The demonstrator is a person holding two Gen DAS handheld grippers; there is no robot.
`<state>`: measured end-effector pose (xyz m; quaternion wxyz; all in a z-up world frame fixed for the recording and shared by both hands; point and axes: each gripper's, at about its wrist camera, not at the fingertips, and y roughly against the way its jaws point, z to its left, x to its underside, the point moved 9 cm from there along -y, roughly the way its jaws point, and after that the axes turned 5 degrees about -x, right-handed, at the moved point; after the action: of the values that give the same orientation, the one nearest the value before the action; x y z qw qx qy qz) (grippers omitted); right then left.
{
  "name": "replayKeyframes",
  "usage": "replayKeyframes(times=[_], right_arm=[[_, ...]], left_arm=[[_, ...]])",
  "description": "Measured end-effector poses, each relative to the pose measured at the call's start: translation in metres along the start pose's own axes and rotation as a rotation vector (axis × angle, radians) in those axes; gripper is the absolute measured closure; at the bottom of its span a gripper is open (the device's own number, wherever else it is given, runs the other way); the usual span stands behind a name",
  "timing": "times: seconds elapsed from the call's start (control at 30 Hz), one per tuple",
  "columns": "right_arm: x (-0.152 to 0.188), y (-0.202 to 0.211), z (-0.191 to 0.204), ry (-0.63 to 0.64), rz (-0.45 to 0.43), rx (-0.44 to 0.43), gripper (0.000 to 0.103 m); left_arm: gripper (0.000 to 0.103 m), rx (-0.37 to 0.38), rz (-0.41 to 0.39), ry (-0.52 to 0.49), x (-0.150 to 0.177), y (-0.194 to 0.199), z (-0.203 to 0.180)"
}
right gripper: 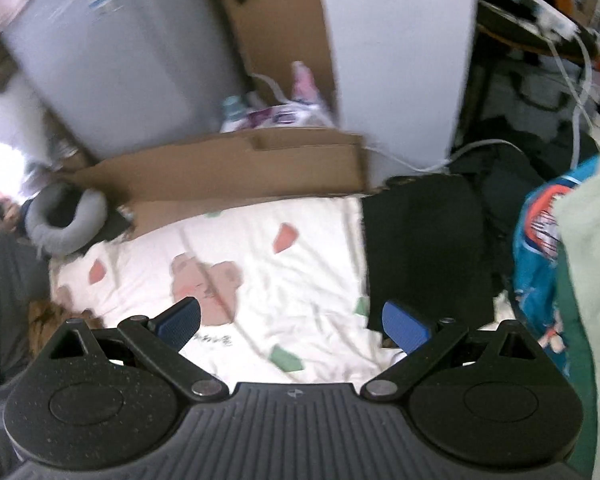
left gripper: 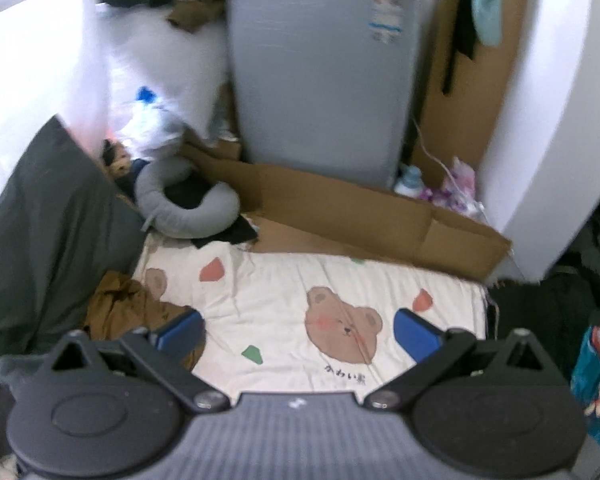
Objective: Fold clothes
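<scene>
A cream bedsheet (left gripper: 284, 280) printed with brown bears covers the bed; it also shows in the right wrist view (right gripper: 300, 260). My left gripper (left gripper: 298, 330) is open and empty above the sheet. A crumpled brown garment (left gripper: 128, 308) lies at the sheet's left edge, just beside the left blue fingertip (left gripper: 180, 330). My right gripper (right gripper: 292, 324) is open and empty above the sheet. A flat black garment (right gripper: 424, 248) lies on the sheet's right side, under the right blue fingertip (right gripper: 404, 326). The brown garment (right gripper: 48, 316) shows at far left in the right wrist view.
A grey neck pillow (left gripper: 188, 208) and flattened cardboard (left gripper: 360, 216) lie at the bed's far edge. A grey upright appliance (left gripper: 320, 68) stands behind. A dark grey pillow (left gripper: 48, 232) is on the left. Blue patterned (right gripper: 540, 248) and pale green cloth (right gripper: 596, 280) hang on the right.
</scene>
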<state>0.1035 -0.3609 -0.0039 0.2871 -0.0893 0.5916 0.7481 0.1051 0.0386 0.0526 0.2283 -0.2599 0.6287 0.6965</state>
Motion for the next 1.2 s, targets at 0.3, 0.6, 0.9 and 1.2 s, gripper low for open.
replayKeyframes(times=[0.3, 0.6, 0.9, 1.2], right_arm=[[0.026, -0.012, 0.047, 0.087, 0.038, -0.04, 0.002], [0.057, -0.033, 0.095, 0.231, 0.108, -0.083, 0.002], [0.086, -0.043, 0.111, 0.29, 0.148, -0.071, 0.002], [0.114, -0.048, 0.095, 0.31, 0.171, -0.022, 0.002]], left_arm=[[0.0, -0.07, 0.01, 0.051, 0.035, 0.005, 0.028], [0.0, -0.146, 0.082, 0.146, 0.083, -0.008, 0.041], [0.0, -0.154, 0.14, 0.14, 0.117, -0.021, 0.022], [0.0, -0.107, 0.167, 0.113, 0.132, -0.029, -0.013]])
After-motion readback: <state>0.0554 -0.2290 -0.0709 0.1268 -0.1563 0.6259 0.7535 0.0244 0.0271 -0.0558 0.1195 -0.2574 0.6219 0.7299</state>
